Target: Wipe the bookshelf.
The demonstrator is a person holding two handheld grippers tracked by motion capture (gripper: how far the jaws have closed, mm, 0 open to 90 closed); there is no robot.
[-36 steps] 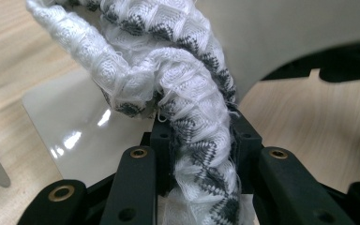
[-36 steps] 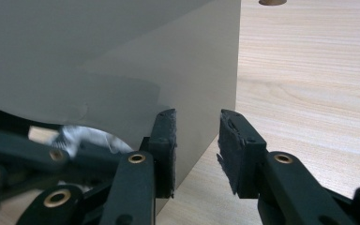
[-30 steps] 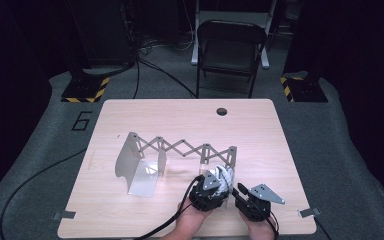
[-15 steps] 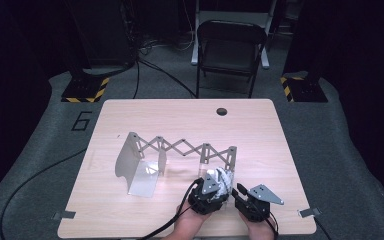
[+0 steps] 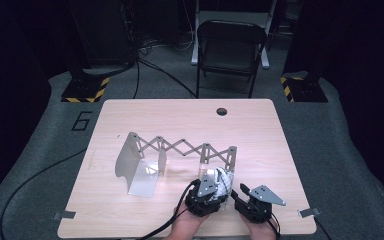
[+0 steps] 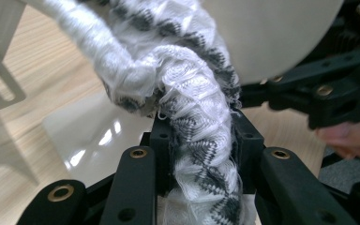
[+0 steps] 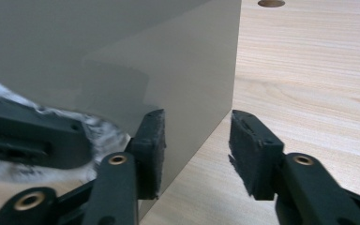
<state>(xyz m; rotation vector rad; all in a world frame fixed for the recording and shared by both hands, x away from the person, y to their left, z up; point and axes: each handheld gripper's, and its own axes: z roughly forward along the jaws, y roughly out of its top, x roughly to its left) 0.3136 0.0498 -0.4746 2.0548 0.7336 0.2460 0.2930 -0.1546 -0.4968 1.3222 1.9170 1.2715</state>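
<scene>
A white-and-grey knitted cloth is bunched against the right end plate of a grey metal scissor rack. My left gripper is shut on the cloth, which runs up between its pads. My right gripper sits just right of it. Its jaws have just been opening and stand apart around the end plate's lower corner. The left pad is close against the plate, and the right pad stands clear of it.
The rack stretches left to a second end plate with a shiny base. The wooden table has a cable hole at the back. A folding chair stands beyond the table. Cables trail off the near edge.
</scene>
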